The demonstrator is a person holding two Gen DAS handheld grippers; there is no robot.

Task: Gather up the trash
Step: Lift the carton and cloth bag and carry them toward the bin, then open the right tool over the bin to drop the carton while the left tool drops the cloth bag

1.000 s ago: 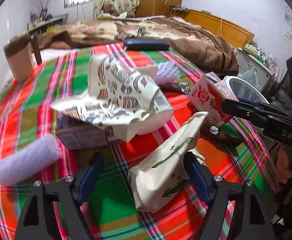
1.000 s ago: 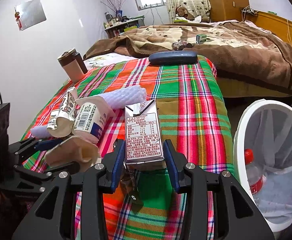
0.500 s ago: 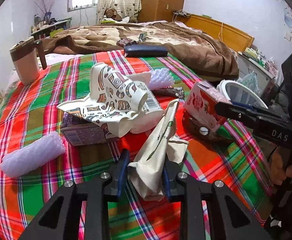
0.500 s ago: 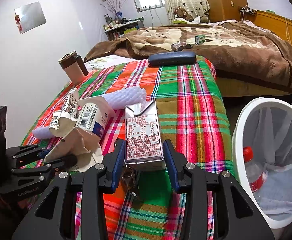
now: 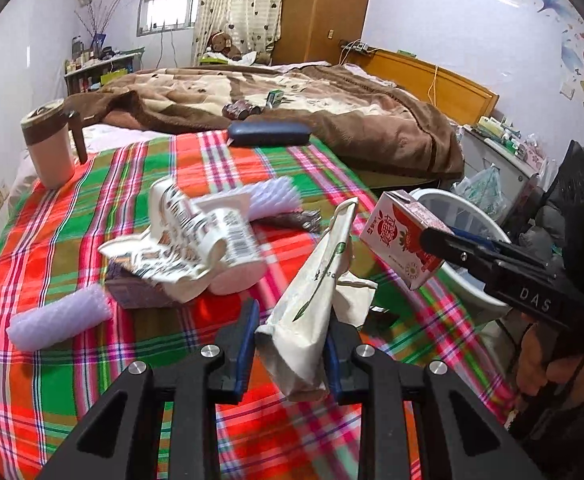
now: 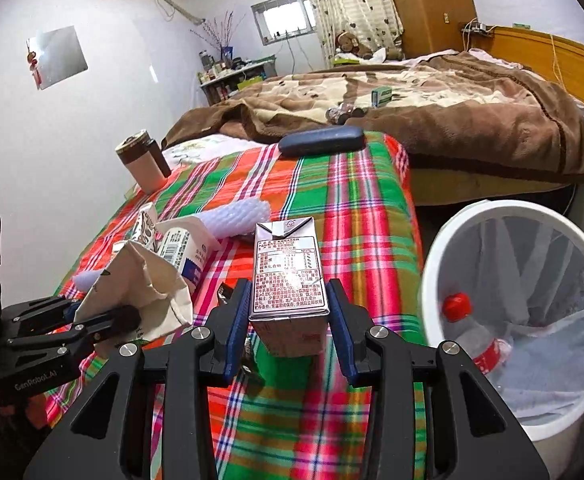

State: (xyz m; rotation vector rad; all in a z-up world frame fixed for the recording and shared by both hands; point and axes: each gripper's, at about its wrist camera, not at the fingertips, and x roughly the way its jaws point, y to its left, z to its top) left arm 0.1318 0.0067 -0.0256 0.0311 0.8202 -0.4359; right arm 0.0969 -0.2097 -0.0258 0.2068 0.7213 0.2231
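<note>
Left wrist view: the left gripper [image 5: 290,344] is clamped on a crumpled cream paper bag with green print [image 5: 311,308], its lower end hidden between the blue pads, above the red-and-green plaid bedspread [image 5: 72,368]. Right wrist view: the right gripper [image 6: 288,320] squeezes a red-and-silver drink carton [image 6: 288,276], its base cut off by the jaws, beside a white mesh waste bin [image 6: 431,272] holding a red-capped plastic bottle [image 6: 473,332], partly blurred.

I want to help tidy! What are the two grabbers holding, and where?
Left gripper pinches a crumpled cream paper bag near its bottom; right gripper clamps a red-and-white drink carton's lower sides.
</note>
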